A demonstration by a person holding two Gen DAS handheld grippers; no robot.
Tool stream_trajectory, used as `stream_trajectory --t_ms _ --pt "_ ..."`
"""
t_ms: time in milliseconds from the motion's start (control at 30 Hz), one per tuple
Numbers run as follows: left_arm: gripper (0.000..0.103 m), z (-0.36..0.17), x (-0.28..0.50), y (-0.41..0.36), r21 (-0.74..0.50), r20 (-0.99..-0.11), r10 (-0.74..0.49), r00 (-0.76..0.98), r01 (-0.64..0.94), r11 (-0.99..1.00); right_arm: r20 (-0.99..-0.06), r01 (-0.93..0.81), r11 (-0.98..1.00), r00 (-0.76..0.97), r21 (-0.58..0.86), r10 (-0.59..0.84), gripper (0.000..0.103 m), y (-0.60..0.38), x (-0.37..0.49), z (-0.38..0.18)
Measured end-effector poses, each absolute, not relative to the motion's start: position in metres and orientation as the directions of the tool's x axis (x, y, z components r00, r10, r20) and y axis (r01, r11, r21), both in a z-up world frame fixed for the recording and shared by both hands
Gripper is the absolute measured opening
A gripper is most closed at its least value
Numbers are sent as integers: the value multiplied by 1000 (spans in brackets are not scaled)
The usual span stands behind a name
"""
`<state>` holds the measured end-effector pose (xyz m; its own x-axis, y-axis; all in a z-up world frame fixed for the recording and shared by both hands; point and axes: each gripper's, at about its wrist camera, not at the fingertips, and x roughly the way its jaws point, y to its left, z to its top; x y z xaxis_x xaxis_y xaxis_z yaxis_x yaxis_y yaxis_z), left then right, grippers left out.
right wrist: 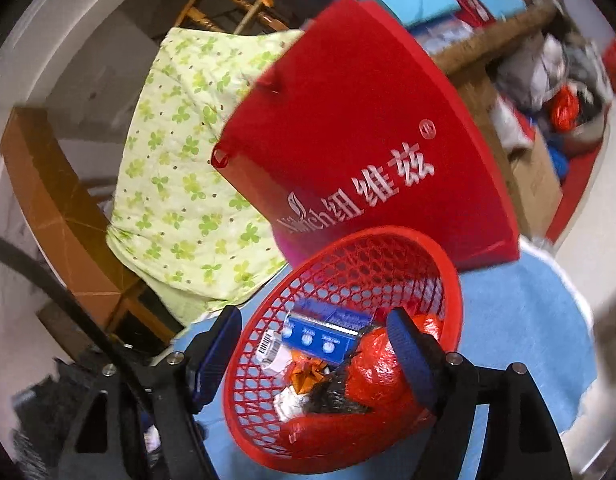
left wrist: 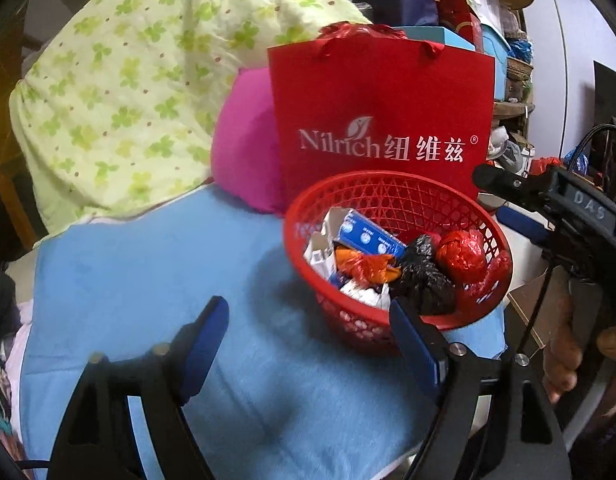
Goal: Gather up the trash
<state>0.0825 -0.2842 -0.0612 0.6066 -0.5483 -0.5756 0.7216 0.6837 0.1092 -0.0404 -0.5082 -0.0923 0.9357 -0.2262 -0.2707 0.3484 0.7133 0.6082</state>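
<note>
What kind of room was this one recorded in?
Most likely a cluttered home bedroom or storage room: a clover-print quilt heaped on a blue blanket, a red gift bag, and shelves crammed with boxes.

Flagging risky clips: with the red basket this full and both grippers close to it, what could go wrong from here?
1. The right gripper is open with one finger over the red basket and the other outside its rim; closing or pulling could tip the basket.
2. The red paper bag stands right behind it and might be knocked over.
3. The black plastic bag sits near the rim, by the open left gripper, and could spill out.
</note>
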Motion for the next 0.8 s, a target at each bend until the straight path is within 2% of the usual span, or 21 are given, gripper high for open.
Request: stream_trajectory --t_ms 167,333,367,400,800 --pt "83 -49 74 -267 122 -563 -532 632 701 703 -267 419 765 907 488 -326 78 -484 -40 -81" --pt "83 -32 66 -248 150 -527 -517 675 673 725 -269 449 785 892 427 -363 80 -466 -43 -78" --pt "85 -29 65 -244 153 -522 -515 680 669 728 -273 456 788 888 414 -370 80 -461 -44 -78" --pt "92 -25 64 -237 158 -516 -508 690 659 735 -279 461 789 884 405 -374 82 -458 -45 -79" --pt "95 -4 58 -184 149 -476 -445 758 569 809 -444 506 812 823 292 -353 83 -412 -70 -92"
